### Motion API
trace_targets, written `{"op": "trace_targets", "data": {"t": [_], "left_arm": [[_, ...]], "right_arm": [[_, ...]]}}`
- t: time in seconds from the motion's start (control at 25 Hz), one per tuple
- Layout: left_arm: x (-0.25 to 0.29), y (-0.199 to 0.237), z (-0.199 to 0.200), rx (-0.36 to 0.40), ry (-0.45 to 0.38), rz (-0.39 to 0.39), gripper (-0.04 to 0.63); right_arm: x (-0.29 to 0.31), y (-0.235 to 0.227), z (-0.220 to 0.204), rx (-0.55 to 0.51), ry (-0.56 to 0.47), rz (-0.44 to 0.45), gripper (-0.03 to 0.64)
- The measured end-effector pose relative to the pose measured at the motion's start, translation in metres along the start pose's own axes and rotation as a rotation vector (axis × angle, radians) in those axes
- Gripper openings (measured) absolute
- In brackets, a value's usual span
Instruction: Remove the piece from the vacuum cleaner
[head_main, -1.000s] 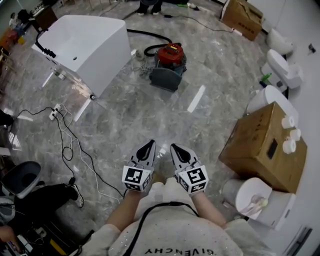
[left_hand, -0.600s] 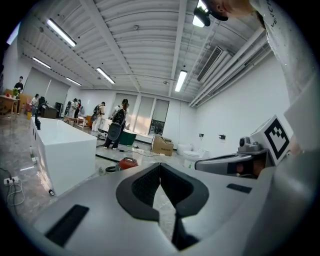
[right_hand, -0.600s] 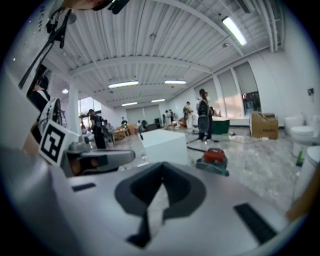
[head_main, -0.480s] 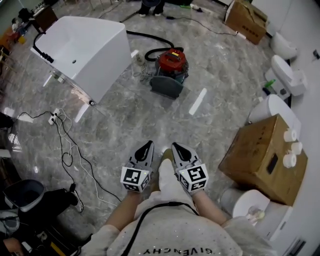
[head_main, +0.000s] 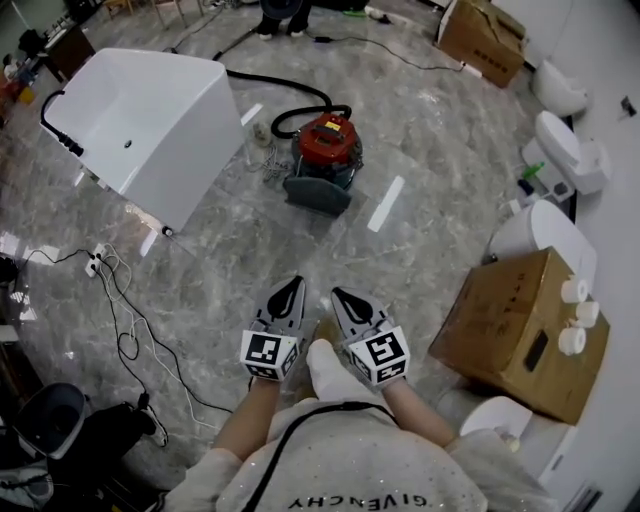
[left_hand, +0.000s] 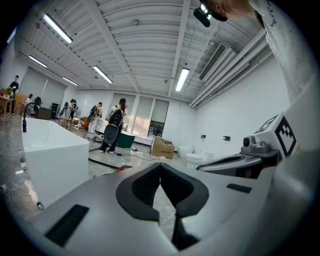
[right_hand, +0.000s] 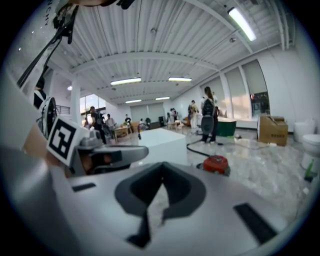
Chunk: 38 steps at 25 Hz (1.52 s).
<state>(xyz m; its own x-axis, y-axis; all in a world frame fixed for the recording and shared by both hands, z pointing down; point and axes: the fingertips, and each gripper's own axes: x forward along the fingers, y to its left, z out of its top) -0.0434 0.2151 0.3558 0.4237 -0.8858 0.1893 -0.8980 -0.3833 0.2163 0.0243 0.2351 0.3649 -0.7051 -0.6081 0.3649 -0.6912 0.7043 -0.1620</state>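
Walking up: the vacuum (head_main: 323, 150) sits closer than 1 second ago, left gripper (head_main: 291, 287) and right gripper (head_main: 343, 296) both clenched empty, nothing removed yet.

On your left, a white bathtub (head_main: 140, 125) stands on the marble floor (head_main: 420, 240), with loose cables (head_main: 125, 320) nearby. On your right, a cardboard box (head_main: 505, 320) has three white rolls (head_main: 585, 313) at its right edge.

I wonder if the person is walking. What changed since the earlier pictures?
The person stepped closer to the round red vacuum cleaner; it sits lower in the head view. Nothing was taken or let go. The left gripper and right gripper stayed shut, empty, side by side.
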Motion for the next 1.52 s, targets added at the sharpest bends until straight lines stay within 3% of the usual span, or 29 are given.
{"op": "trace_targets", "data": {"t": [0.56,0.96,1.52], "left_arm": [[0.076,0.026,0.0,-0.022,0.035,0.014,0.023],[0.138,0.046,-0.014,-0.015,0.098,-0.063,0.023],[0.236,0.121,0.002,-0.011,0.18,-0.13,0.023]], "right_arm": [[0.047,-0.065,0.013,0.01,0.024,0.015,0.014],[0.09,-0.11,0.009,0.047,0.066,-0.017,0.014],[0.196,-0.164,0.039,0.068,0.134,-0.007,0.014]]}}
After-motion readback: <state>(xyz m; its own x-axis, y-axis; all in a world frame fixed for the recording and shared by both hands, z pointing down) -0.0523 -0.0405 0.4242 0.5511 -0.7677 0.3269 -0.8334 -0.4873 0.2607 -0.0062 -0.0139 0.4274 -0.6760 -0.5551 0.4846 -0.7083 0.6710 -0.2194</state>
